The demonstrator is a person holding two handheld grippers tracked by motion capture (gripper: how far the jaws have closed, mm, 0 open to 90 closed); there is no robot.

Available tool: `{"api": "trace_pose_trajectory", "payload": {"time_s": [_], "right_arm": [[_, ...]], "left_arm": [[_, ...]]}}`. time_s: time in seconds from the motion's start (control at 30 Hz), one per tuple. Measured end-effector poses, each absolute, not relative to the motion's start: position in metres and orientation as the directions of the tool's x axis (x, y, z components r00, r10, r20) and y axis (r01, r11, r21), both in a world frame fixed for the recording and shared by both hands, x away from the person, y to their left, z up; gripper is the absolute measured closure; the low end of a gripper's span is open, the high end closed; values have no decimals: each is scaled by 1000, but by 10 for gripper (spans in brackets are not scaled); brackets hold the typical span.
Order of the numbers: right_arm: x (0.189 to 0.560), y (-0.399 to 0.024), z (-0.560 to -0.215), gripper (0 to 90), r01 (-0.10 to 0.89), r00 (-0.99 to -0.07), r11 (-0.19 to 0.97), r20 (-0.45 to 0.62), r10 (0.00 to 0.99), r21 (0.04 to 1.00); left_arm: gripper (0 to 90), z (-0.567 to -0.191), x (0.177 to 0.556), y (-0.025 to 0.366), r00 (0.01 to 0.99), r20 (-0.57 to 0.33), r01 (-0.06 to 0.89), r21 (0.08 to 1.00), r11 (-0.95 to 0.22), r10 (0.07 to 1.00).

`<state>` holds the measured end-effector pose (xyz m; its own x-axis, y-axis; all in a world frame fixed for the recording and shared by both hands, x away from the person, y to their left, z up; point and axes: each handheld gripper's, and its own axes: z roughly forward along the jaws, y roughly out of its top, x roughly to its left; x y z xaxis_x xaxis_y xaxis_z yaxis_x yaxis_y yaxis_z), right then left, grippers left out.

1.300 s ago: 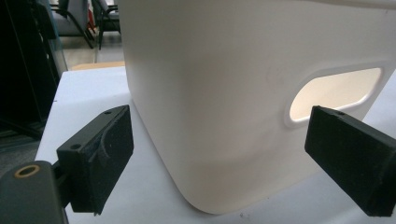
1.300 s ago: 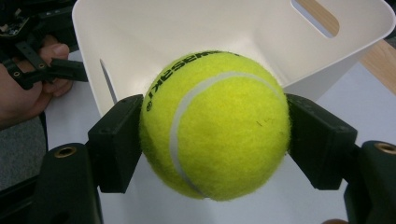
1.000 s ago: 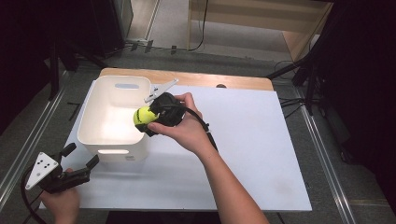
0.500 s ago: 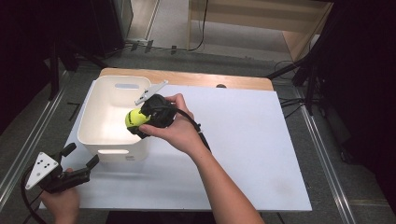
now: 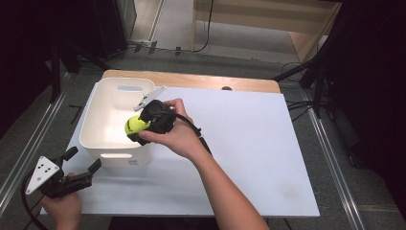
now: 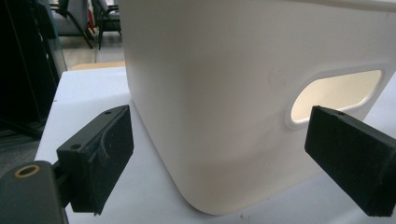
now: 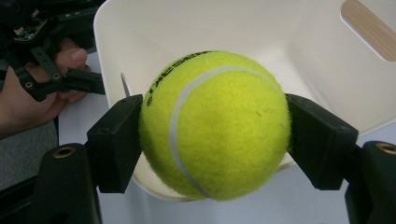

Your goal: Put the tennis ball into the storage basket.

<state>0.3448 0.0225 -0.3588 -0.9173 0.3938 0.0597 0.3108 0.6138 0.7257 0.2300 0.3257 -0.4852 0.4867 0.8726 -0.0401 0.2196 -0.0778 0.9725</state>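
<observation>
- Table covered by a white board, carrying a white bin near its far left corner.
- White bin stood upright, handle cutouts in its end walls; near wall seen close in the left gripper view.
- Right gripper held over the bin's near right rim, fingers pressed against both sides of a tennis ball; had just been easing open a trace, ball between them all the same.
- Left gripper rested by the table's near left edge, just short of the bin, fingers spread wide with nothing between them, touching nothing.
- Tennis ball, yellow-green, gripped above the bin's rim, partly over the interior.
</observation>
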Motion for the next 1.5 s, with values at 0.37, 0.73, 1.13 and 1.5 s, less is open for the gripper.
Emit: {"api": "trace_pose_trajectory", "payload": {"time_s": [0.37, 0.73, 1.13, 1.5], "right_arm": [[345, 27, -364, 142, 306, -917, 614, 52, 395, 728], [336, 13, -362, 19, 302, -903, 577, 32, 429, 759], [326, -25, -364, 4, 326, -868, 530, 25, 496, 783], [319, -55, -374, 4, 352, -833, 499, 22, 553, 791]], "left_arm": [[79, -485, 230, 326, 484, -51, 220, 973, -65, 874], [79, -485, 230, 326, 487, -48, 222, 972, -71, 872], [79, -485, 230, 326, 485, -44, 225, 971, -77, 874], [79, -485, 230, 325, 483, -43, 226, 971, -77, 874]]}}
